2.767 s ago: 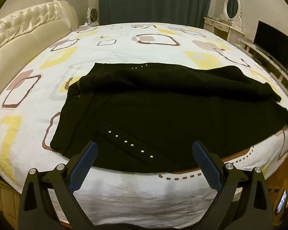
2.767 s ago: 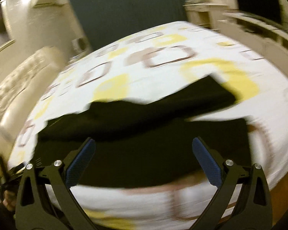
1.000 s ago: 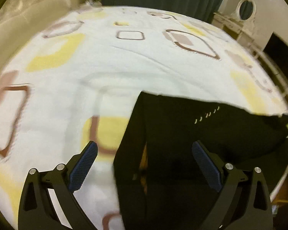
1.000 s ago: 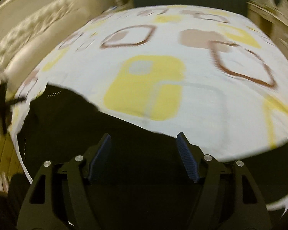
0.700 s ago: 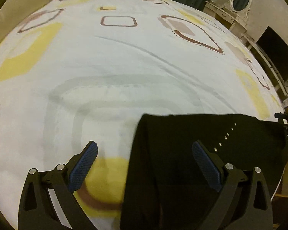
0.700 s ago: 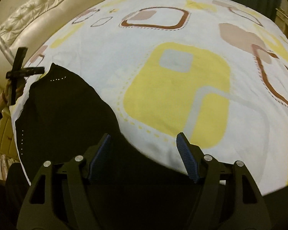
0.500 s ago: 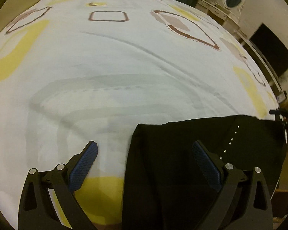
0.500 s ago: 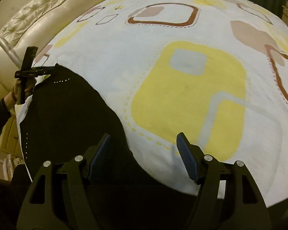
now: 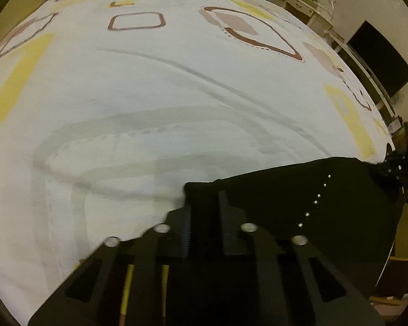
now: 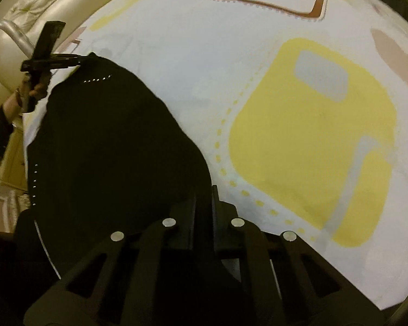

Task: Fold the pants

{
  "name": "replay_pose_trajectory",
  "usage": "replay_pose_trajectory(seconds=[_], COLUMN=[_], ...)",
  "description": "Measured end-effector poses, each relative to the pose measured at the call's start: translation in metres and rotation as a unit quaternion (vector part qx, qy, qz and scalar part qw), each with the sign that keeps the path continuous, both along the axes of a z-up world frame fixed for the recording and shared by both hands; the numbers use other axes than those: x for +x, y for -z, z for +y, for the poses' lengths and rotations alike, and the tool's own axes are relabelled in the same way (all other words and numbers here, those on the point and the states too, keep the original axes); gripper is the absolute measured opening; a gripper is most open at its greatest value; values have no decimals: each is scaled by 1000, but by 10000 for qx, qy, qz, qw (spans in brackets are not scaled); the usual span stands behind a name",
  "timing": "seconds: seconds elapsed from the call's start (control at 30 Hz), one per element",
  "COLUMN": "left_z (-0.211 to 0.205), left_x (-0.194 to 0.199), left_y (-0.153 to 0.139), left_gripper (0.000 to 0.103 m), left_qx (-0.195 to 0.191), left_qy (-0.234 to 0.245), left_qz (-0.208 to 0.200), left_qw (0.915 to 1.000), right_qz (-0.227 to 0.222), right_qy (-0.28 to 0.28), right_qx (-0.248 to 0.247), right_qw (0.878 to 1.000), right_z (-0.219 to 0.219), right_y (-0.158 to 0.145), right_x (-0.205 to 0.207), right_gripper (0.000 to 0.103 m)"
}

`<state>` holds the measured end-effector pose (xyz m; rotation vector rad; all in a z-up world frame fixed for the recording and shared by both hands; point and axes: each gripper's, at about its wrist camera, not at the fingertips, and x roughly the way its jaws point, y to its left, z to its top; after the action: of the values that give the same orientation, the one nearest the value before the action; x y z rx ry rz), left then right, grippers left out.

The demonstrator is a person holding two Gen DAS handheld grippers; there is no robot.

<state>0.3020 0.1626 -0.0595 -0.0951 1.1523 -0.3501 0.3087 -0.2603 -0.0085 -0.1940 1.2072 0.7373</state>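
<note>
The black pants with rows of small silver studs (image 9: 299, 203) lie flat along the near edge of the round bed under a white sheet printed with yellow, brown and grey rounded squares (image 9: 163, 95); half a second ago both grippers hung over the cloth with their blue-padded fingers spread wide, and now both have snapped together on it. The left gripper (image 9: 204, 203) has its black fingers drawn close on a corner of the pants, where the dark fabric meets the white sheet; the cloth is pinched between them, and the blue pads that showed plainly before are now hidden edge-on. The right gripper (image 10: 204, 198) likewise has its fingers pressed nearly together on the far edge of the pants, just beside the large yellow square of the print; fabric sits in the narrow slit between them.

In the right wrist view the left gripper (image 10: 76, 58) appears at the upper left, gripped by a hand (image 10: 35, 87) with a dark striped sleeve, its tips on the pants' corner beside a short row of studs (image 10: 98, 79); it is lower and closer to the cloth than it was. In the left wrist view the right gripper shows only as a dark blur at the right edge; the cream tufted headboard (image 10: 40, 2) and a black screen (image 9: 378, 62) sit beyond the bed.
</note>
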Motion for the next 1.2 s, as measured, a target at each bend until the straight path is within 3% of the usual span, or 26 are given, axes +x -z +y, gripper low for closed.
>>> replay_pose_trajectory(seconds=[0.27, 0.53, 0.9, 1.2], left_z=[11, 13, 19, 37], left_x=[-27, -94, -192, -240], left_y=[-60, -96, -93, -50], left_gripper=[7, 7, 7, 7], left_qx=[-645, -1089, -1233, -1492], left_qy=[-268, -310, -418, -786], left_qz=[-683, -1054, -1048, -634], left_qw=[9952, 9880, 9859, 9836], right_qz=[-1191, -2067, -2099, -1850], right_qy=[469, 547, 579, 456], right_qx=[145, -51, -80, -388], right_qw=[9917, 9769, 9760, 9809], right_z=[-18, -9, -5, 7], right_y=[-61, -77, -54, -17], right_x=[-41, -132, -221, -262], right_gripper=[8, 8, 8, 8])
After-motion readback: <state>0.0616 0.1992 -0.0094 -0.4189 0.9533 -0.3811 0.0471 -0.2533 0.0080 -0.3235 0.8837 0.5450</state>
